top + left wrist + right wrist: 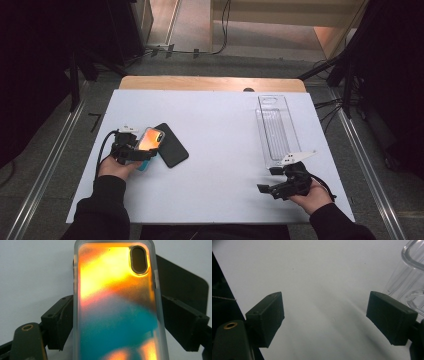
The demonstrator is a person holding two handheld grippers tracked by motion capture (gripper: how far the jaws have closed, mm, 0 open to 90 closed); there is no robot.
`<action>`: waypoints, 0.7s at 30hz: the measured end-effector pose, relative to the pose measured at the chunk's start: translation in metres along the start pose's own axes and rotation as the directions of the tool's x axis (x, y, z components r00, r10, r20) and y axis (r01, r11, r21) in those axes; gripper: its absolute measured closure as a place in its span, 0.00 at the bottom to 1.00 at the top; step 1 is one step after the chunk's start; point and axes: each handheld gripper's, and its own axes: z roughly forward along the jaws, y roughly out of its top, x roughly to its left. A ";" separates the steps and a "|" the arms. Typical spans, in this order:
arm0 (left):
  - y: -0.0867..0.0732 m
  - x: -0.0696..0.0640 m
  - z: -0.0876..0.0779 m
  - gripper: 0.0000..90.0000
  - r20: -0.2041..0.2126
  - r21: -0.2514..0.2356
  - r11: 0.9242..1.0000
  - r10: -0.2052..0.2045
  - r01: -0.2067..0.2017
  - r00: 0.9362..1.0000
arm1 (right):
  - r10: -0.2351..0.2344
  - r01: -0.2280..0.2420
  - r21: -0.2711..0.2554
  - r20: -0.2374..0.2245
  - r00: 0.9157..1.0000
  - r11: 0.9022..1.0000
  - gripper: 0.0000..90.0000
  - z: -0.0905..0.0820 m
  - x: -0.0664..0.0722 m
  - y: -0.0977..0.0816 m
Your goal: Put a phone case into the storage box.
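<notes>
Overhead, a white table (220, 150) with a bare wooden edge at twelve o'clock stands on grey floor (45, 150) between metal rails, dark gear around it. One clear plastic tray (276, 127) lies toward two o'clock, one black phone (171, 146) toward nine, touching one orange-and-teal phone case (149, 141). The left tongs (134, 150) are closed onto the case's long edges over the phone, while the right tongs (274, 180), at five o'clock beside the tray's near end, gape empty.
</notes>
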 end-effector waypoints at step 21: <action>0.011 -0.029 -0.021 0.18 0.144 -0.025 0.998 0.062 -0.059 0.988 | 0.005 -0.005 -0.005 0.000 1.000 1.000 0.14 0.000 0.001 0.000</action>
